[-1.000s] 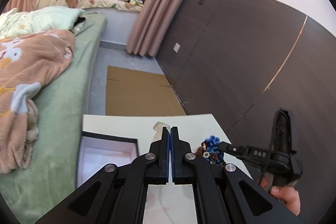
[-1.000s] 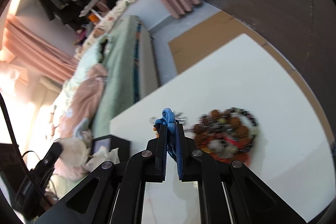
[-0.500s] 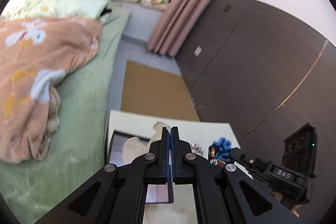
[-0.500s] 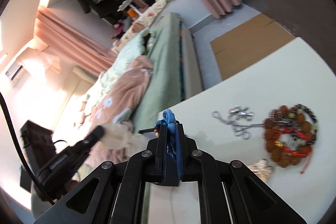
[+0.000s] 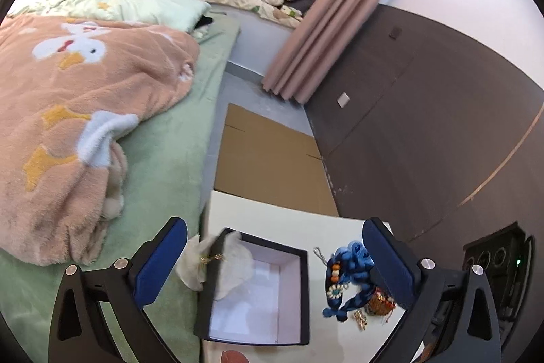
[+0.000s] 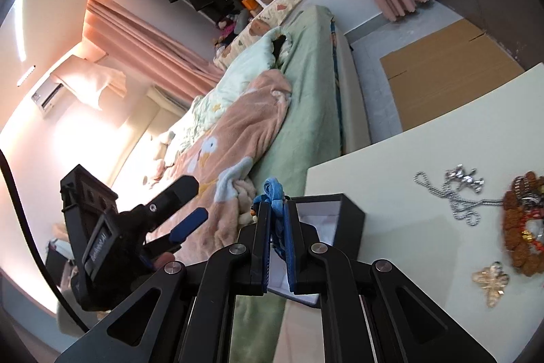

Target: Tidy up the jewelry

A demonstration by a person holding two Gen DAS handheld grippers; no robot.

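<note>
A black jewelry box (image 5: 258, 295) with a white lining sits open on the white table (image 5: 272, 216); it also shows in the right wrist view (image 6: 343, 216). My left gripper (image 5: 275, 257) is wide open above the box, empty. A white cloth (image 5: 217, 264) with a gold piece drapes over the box's left wall. My right gripper (image 6: 277, 216) is shut on a blue braided cord ornament (image 6: 273, 193), which hangs with beads just right of the box in the left wrist view (image 5: 346, 281).
On the table to the right lie a silver chain (image 6: 452, 189), a brown bead bracelet pile with red cord (image 6: 523, 227) and a gold brooch (image 6: 491, 281). A green bed with a peach blanket (image 5: 68, 111) borders the table's left edge. Cardboard (image 5: 268, 159) lies on the floor.
My left gripper has opened wide from shut and the white cloth it held now lies on the box's edge. My right gripper has carried the blue ornament left, next to the box.
</note>
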